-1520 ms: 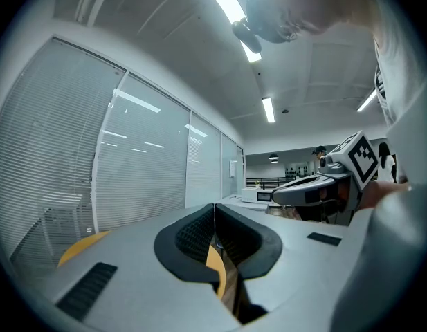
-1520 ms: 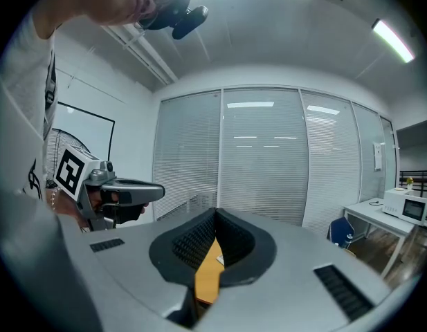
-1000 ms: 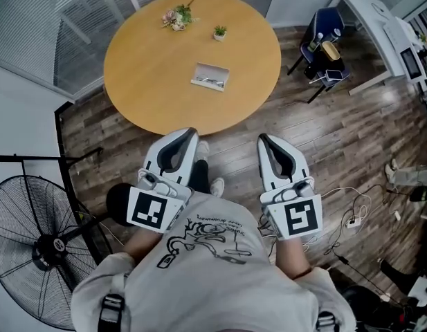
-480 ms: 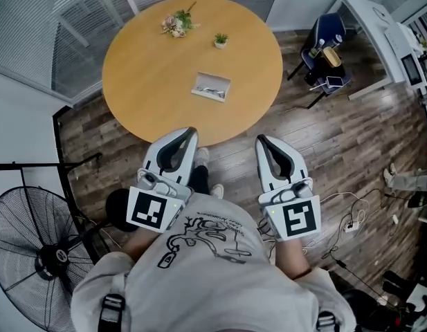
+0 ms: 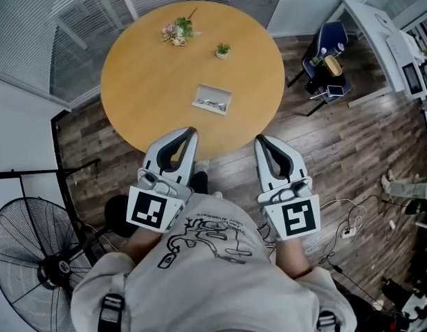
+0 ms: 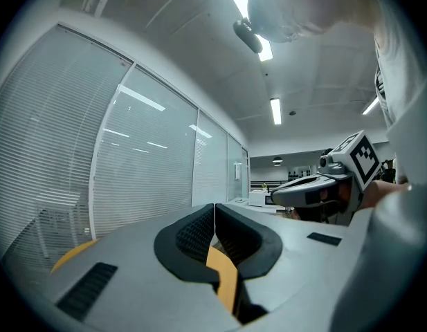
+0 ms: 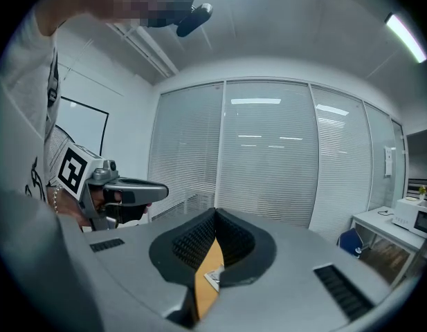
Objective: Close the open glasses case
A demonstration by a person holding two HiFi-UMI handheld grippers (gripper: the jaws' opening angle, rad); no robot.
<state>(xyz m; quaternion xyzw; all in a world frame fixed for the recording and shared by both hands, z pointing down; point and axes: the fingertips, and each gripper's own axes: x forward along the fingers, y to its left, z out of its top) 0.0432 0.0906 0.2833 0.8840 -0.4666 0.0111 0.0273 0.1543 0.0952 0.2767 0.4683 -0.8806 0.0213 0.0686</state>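
Head view showed rectangular open case (image 5: 212, 99) mid round wood bench (image 5: 144, 68); left gripper (image 5: 192, 131) & right gripper (image 5: 258, 139) at bench edge, fingers pressed together, empty.

- Glasses case (image 5: 212, 99): pale, rectangular, lying flat and open, its interior facing up.
- Contents: small dark shapes inside, too small to identify.
- Position: near the middle of the round wooden worktop (image 5: 147, 81), long side skewed slightly to the near rim, well apart from every edge.

I see the case (image 5: 212, 98) mid-table (image 5: 140, 81), flowers (image 5: 176, 30) and plant (image 5: 223, 48) near the table's far edge, and the fan (image 5: 33, 268) on the table's near-left.
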